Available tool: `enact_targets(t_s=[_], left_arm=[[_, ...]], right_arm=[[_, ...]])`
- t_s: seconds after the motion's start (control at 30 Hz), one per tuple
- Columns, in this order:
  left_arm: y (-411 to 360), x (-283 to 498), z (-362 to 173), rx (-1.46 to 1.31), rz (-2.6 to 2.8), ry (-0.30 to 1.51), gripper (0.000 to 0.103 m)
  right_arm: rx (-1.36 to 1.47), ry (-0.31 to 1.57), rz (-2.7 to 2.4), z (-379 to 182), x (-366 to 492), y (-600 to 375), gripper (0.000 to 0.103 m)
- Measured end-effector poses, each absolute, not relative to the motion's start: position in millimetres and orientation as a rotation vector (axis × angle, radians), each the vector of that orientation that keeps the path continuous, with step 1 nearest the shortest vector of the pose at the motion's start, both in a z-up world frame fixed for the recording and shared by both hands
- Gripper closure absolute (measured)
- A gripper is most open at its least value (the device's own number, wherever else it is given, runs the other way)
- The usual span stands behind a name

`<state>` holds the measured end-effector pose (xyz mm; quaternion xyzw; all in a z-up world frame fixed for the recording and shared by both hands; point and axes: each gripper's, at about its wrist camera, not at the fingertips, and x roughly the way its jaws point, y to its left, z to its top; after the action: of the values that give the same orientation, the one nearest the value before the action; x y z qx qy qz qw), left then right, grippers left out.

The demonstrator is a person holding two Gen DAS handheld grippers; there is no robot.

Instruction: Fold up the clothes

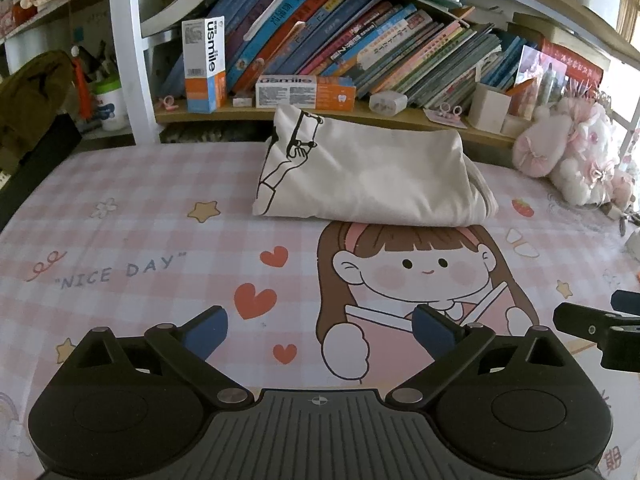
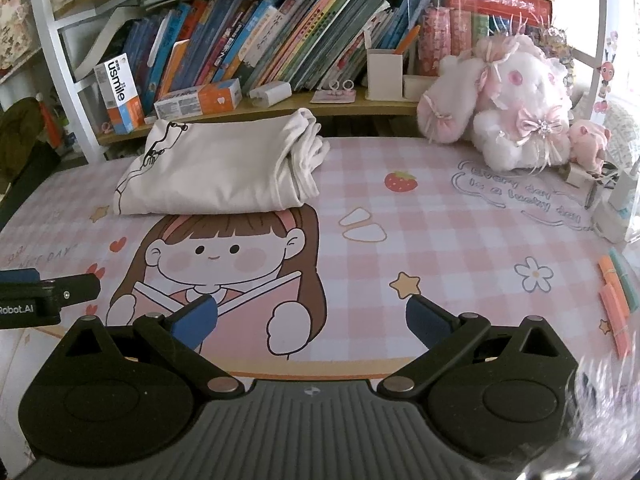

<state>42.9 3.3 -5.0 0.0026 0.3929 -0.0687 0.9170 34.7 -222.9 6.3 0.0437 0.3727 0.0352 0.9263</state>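
Both jaws agape, folded shirt (image 1: pixel 368 176) well beyond.

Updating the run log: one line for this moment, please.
left gripper: open, empty | right gripper: open, empty | white garment: folded, untouched, far side of mat
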Motion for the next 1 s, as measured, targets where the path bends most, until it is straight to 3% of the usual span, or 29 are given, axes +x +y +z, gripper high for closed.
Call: enact_targets(t_s=[1.0], left_arm=[[3.6, 39.5, -7.7, 0.008, -0.127, 0.821, 0.0]], right_arm=[[0.081, 0.783, 0.059, 1.8, 30.9, -218.3, 0.001]])
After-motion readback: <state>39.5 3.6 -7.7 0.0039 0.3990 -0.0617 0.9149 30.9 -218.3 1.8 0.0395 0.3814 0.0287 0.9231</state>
